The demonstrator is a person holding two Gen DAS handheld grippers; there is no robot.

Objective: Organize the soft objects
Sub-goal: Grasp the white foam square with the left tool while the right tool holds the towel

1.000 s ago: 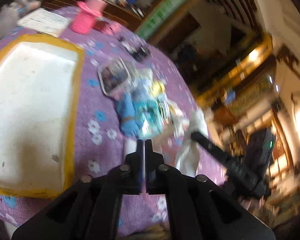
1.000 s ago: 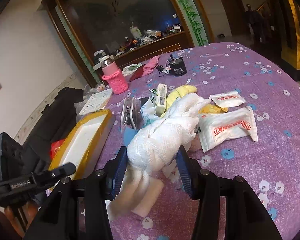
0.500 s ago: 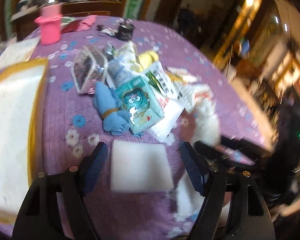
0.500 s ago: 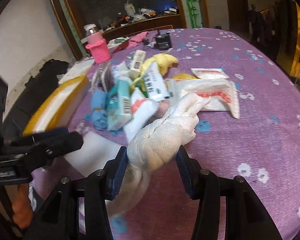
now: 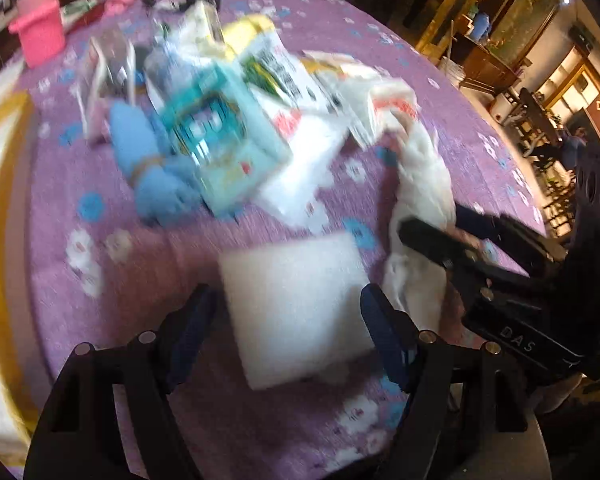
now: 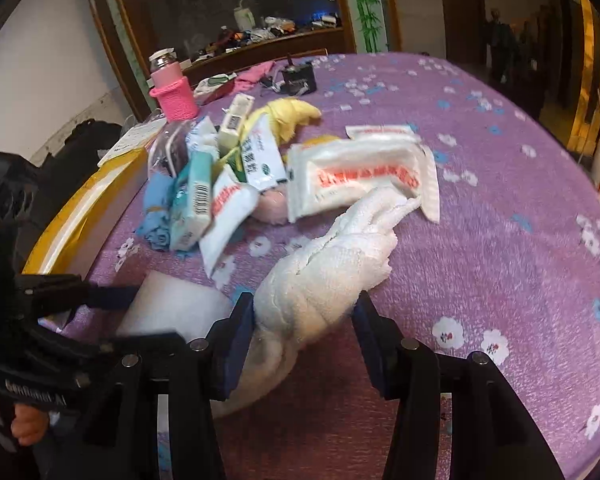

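Note:
A white sponge (image 5: 296,304) lies on the purple flowered tablecloth (image 5: 100,248) between the fingers of my left gripper (image 5: 288,336), which is open around it. It also shows in the right wrist view (image 6: 176,304). My right gripper (image 6: 304,344) is shut on a white towel (image 6: 332,264), whose far end rests on the cloth; the towel also shows in the left wrist view (image 5: 420,184). Behind lies a pile: a blue cloth (image 5: 148,168), a teal tissue pack (image 5: 216,148), white packets (image 6: 360,176) and a yellow cloth (image 6: 292,116).
A white tray with a yellow rim (image 6: 80,208) sits at the left. A pink-sleeved bottle (image 6: 172,88) and a small black device (image 6: 298,78) stand at the back. The table edge curves away on the right (image 6: 580,128).
My left gripper has opened, from shut on something thin, and now straddles the white sponge. My right gripper has carried the towel toward the near side, away from the pile.

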